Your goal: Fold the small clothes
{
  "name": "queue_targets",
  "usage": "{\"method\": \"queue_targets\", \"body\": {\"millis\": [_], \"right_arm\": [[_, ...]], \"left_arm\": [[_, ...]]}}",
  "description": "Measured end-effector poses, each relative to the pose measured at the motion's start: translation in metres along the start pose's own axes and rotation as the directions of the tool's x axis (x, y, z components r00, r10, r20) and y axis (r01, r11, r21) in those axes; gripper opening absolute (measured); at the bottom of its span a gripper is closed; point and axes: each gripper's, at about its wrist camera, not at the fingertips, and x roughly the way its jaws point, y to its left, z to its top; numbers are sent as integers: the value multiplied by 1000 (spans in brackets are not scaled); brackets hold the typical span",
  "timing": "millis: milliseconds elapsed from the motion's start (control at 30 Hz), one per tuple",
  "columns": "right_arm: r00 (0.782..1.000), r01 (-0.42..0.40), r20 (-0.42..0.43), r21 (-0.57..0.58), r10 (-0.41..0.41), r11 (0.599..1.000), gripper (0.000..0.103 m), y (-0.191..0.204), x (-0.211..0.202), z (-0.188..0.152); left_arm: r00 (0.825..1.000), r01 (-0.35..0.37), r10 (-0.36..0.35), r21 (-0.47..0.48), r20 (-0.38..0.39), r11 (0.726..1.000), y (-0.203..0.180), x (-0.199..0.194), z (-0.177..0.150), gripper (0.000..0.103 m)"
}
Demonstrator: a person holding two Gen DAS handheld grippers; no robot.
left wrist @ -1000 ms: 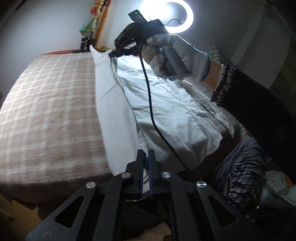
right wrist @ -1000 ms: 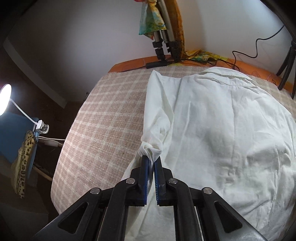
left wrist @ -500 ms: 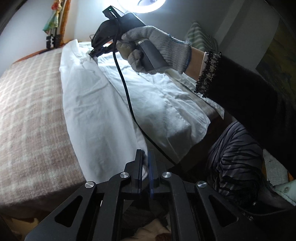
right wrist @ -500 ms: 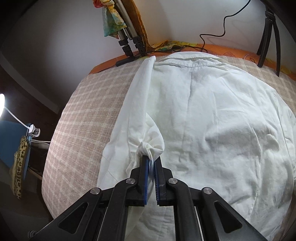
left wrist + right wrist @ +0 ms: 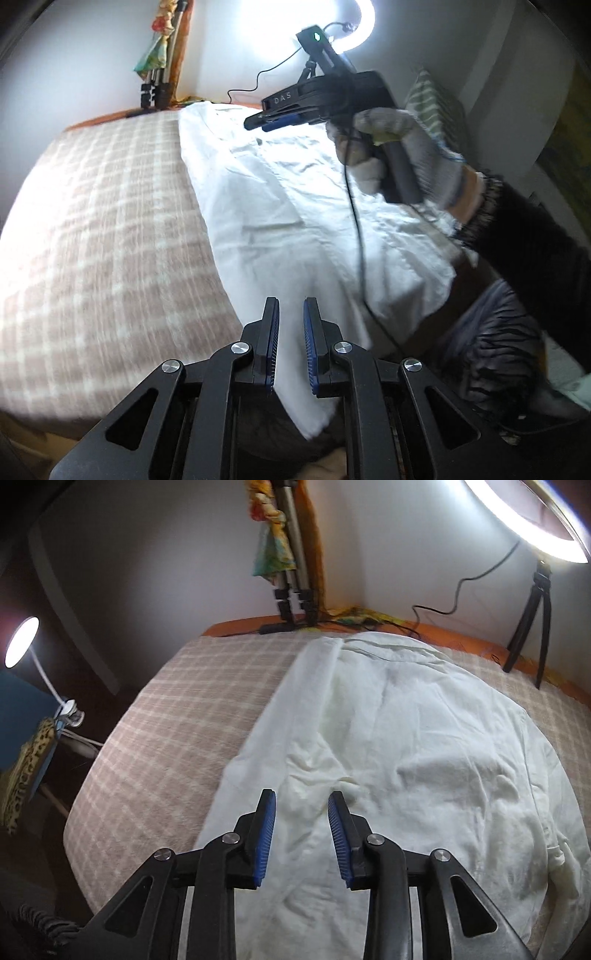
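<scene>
We see a white shirt (image 5: 388, 738) lying spread on a bed covered by a checked blanket (image 5: 177, 716), its collar toward the far wall and its hem hanging over the near edge of the bed. The shirt's left side is folded over onto its body, making a straight long edge against the blanket. The right gripper (image 5: 301, 808) hangs just above the shirt with its blue pads (image 5: 266, 834) clearly apart; its jaws have just been opening, and cloth lies under the gap but nothing is pinched between the pads. From the left wrist view we see that same gripper (image 5: 258, 122) held in a gloved hand (image 5: 399, 155), raised over the collar end, with a black cable trailing down from it across the shirt. The left gripper (image 5: 291, 314) sits over the near hem, its pads a narrow way apart; its jaws have also just been opening, and the shirt edge shows through the gap without being pressed by either pad. A dark sleeve (image 5: 535, 258) reaches in from the right of that view. At the far wall stand a tripod (image 5: 291, 590) with a bright cloth hung on it and a ring light (image 5: 535, 528) on a small stand. A desk lamp (image 5: 22, 642) glows at the left.
</scene>
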Motion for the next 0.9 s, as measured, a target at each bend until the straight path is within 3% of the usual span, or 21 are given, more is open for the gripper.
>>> {"method": "queue_targets", "body": {"millis": [133, 300, 400, 533, 600, 667, 733, 900], "right_arm": [[1000, 6, -28, -96, -9, 995, 30, 32, 12, -18], [993, 38, -103, -109, -49, 993, 30, 34, 40, -37], [992, 28, -120, -81, -37, 996, 29, 27, 46, -40], [991, 14, -129, -53, -21, 998, 30, 24, 43, -38], [994, -22, -106, -14, 20, 1000, 33, 19, 29, -34], [998, -18, -63, 0, 18, 1000, 38, 14, 9, -30], [1000, -8, -20, 19, 8, 1000, 42, 5, -13, -29], [998, 20, 50, 101, -25, 995, 49, -35, -63, -39]], "left_arm": [[997, -10, 14, 58, -71, 998, -8, 30, 1, 12], [988, 1, 14, 98, -151, 995, -16, 52, -17, 12], [990, -23, 46, 169, -136, 985, -25, 53, -22, 12], [991, -15, 31, 120, -131, 993, -21, 50, -15, 12], [994, -18, 30, 113, -103, 993, -25, 45, -9, 12], [998, -21, 28, 110, -63, 994, -27, 37, -2, 23], [999, -20, 22, 98, -25, 995, -28, 30, 5, 28], [999, -9, 6, 91, 33, 996, -36, 22, 23, 29]]}}
